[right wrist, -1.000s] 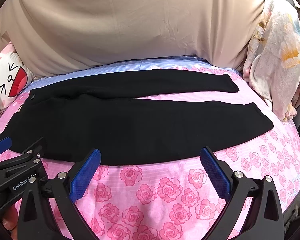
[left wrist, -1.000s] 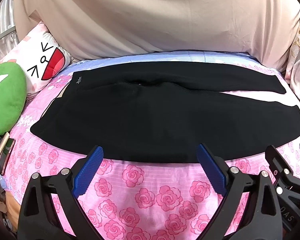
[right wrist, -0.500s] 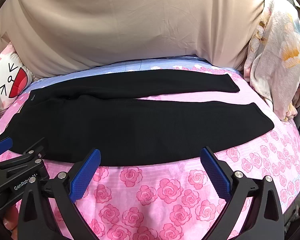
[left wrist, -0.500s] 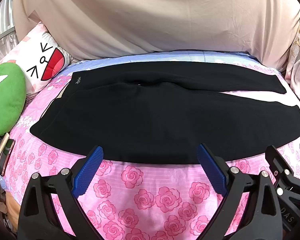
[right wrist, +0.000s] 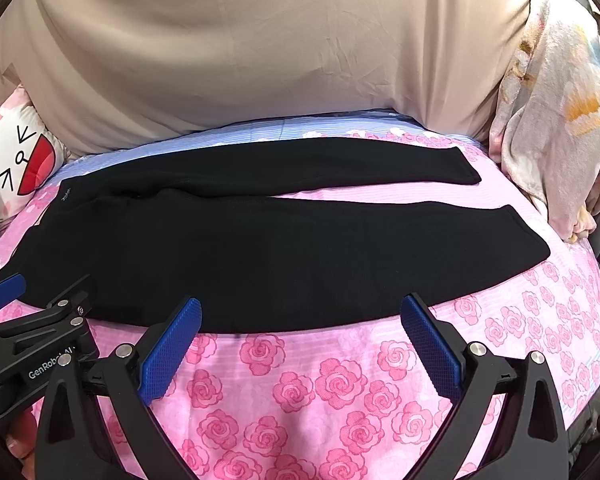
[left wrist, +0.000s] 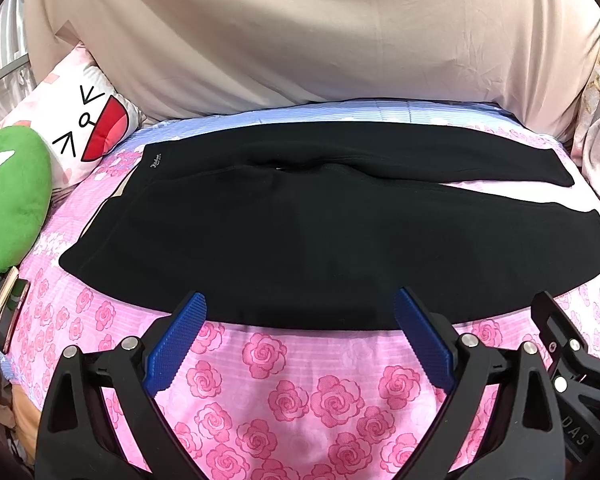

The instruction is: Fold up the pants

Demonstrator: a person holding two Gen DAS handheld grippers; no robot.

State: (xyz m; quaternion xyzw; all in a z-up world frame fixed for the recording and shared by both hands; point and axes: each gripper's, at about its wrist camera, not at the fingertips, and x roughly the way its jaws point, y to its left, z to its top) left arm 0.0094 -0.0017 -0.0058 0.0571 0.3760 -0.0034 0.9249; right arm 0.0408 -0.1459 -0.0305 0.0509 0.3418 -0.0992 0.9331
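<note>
Black pants lie flat across the pink rose bedsheet, waistband at the left, two legs running right with a gap between them. My left gripper hovers just short of the near edge of the pants, open, nothing between its blue pads. My right gripper hangs beside it to the right, also open and empty, at the near edge of the front leg. Each gripper shows at the edge of the other's view.
A beige cloth rises behind the bed. A cartoon-face pillow and a green plush sit at the left, with a phone below them. A floral blanket is heaped at the right.
Both grippers have crept very slightly towards the pants; the pants lie as before.
</note>
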